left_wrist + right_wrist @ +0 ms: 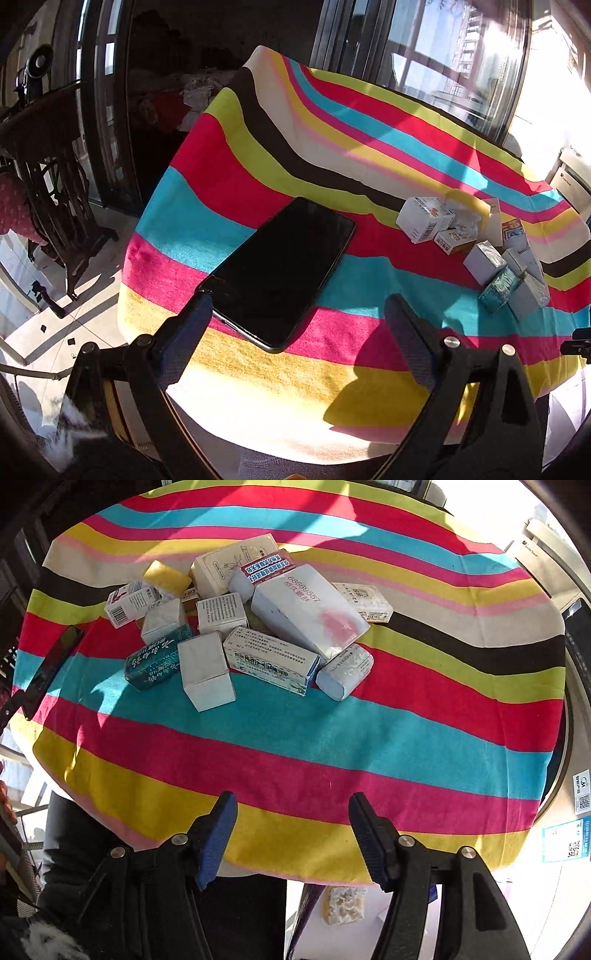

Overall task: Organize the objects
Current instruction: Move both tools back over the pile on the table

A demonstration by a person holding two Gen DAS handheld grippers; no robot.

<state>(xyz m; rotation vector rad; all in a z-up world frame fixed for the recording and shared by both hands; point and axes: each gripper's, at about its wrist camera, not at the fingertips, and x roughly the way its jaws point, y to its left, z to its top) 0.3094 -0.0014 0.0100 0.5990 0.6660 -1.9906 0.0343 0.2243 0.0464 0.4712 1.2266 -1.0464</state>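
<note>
Right now, claws: my left gripper (299, 314) and right gripper (291, 808) both spread wide, grasping nothing.
Phone: flat black glass smartphone (277, 269) on the striped tablecloth (258, 177), beside my left finger.
Handling: probably slick, stiff, fragile; pinch its long edges.
Boxes: jumbled small cardboard cartons (236, 627), likely light.

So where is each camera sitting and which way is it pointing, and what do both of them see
Left wrist: sits on the left gripper, looking along its open jaws at the black phone on the striped cloth, windows beyond.
Right wrist: sits on the right gripper, jaws open, looking down across the table at the pile of small boxes; the person's dark clothing shows below the cloth edge.
Shared: the striped cloth, the phone at the right view's left edge, and the box pile.
</note>
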